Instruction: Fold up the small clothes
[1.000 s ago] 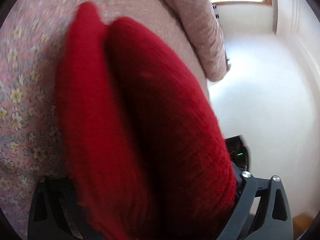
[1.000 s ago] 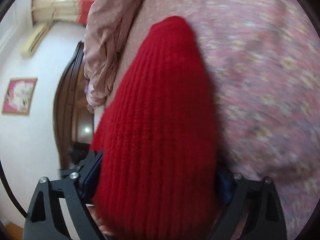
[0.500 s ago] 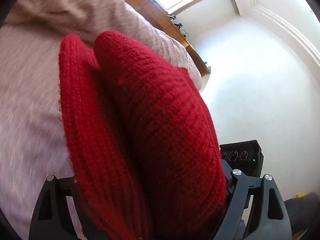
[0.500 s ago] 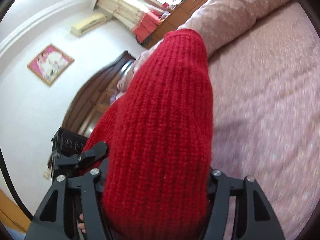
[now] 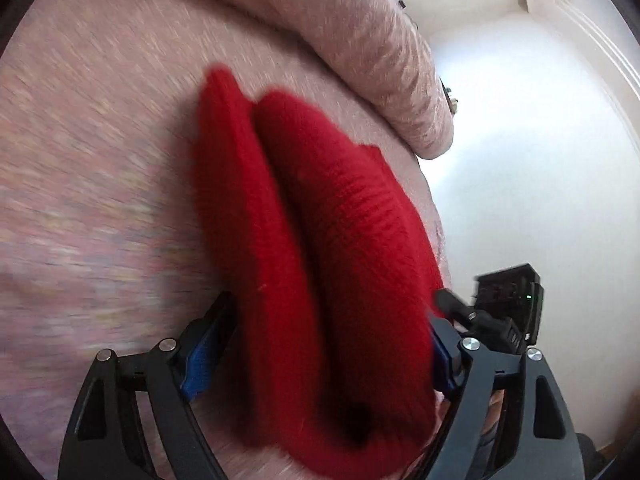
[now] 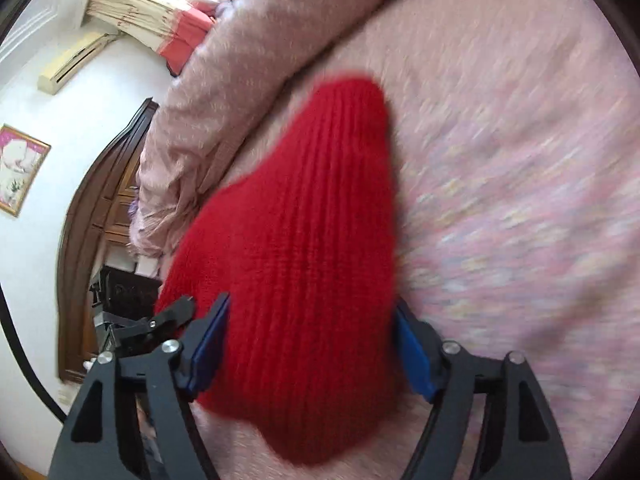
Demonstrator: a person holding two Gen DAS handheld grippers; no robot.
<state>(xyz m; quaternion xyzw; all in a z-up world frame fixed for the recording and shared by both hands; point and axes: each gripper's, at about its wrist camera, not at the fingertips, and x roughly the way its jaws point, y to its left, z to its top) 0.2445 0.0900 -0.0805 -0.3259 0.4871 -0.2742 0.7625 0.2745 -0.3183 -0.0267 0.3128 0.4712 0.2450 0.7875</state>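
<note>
A thick red knitted garment (image 5: 320, 240), doubled over into two bulging layers, fills the middle of the left wrist view. My left gripper (image 5: 332, 300) is shut on its near end, blue pads against both sides. In the right wrist view the same red garment (image 6: 312, 240) runs forward between the fingers of my right gripper (image 6: 312, 300). Those jaws are opening, with the knit still bulging against both blue pads (image 6: 208, 348). The garment hangs just above the pink floral bedsheet (image 5: 100, 160). Both views are motion-blurred.
A rolled pink quilt (image 5: 380, 40) lies along the far side of the bed (image 6: 520, 160). The bed's edge and a white wall (image 5: 520, 160) are on the right. The other gripper's black body (image 6: 120, 300) sits close by, before a dark wooden headboard (image 6: 80, 220).
Both grippers have swung across the bed with the red garment between them, and each view has rolled. The quilt and the window have shifted in the frames. The garment stays folded.
</note>
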